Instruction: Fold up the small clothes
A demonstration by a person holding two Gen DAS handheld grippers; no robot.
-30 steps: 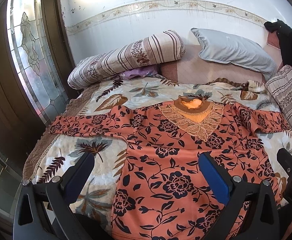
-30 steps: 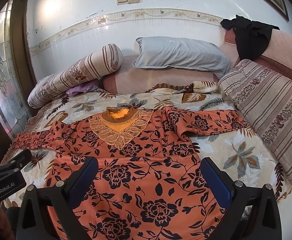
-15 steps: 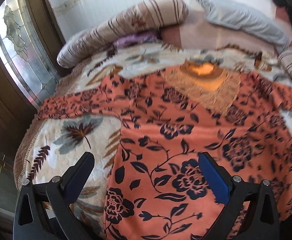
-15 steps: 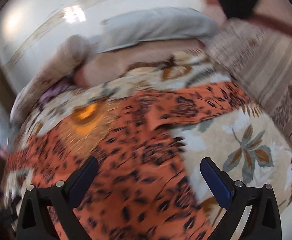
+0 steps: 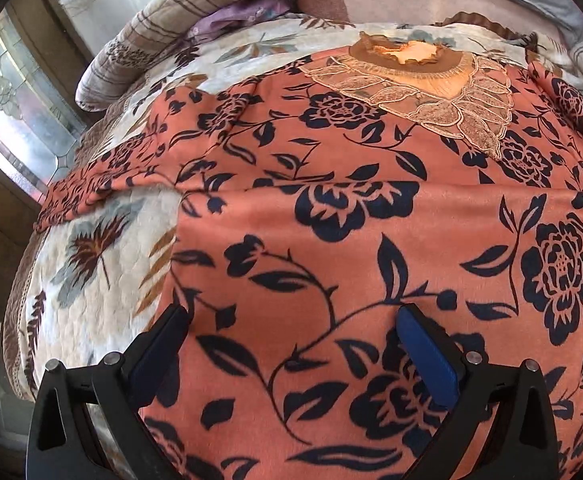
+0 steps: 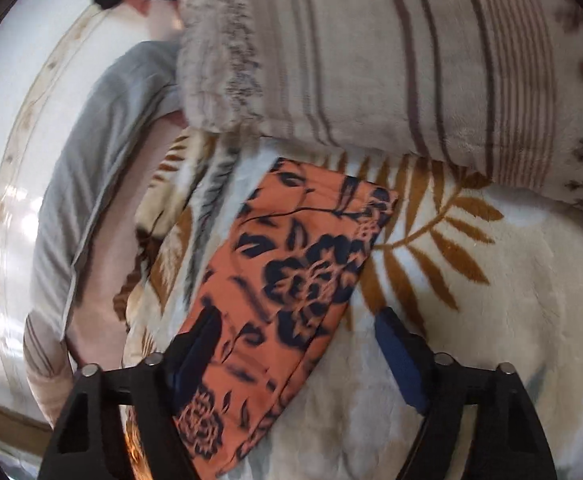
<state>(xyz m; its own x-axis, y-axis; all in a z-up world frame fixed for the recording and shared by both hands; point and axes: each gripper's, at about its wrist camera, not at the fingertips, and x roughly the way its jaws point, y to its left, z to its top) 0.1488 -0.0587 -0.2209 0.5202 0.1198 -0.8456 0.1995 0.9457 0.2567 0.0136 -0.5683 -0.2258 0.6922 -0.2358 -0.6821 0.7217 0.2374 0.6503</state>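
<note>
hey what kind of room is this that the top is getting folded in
Most likely a bedroom. The orange top lies spread on a bed under a leaf-print blanket, with a striped pillow and a grey pillow by the wall.

Striped pillow (image 6: 391, 52) crowding sleeve (image 6: 291, 276)

A bed with a cream leaf-print blanket (image 5: 91, 264) stands against a white wall (image 6: 23, 92). Striped pillows (image 6: 391, 52) and a grey pillow (image 6: 91, 152) lie on it. A leaded glass window (image 5: 15, 112) gives daylight.
</note>
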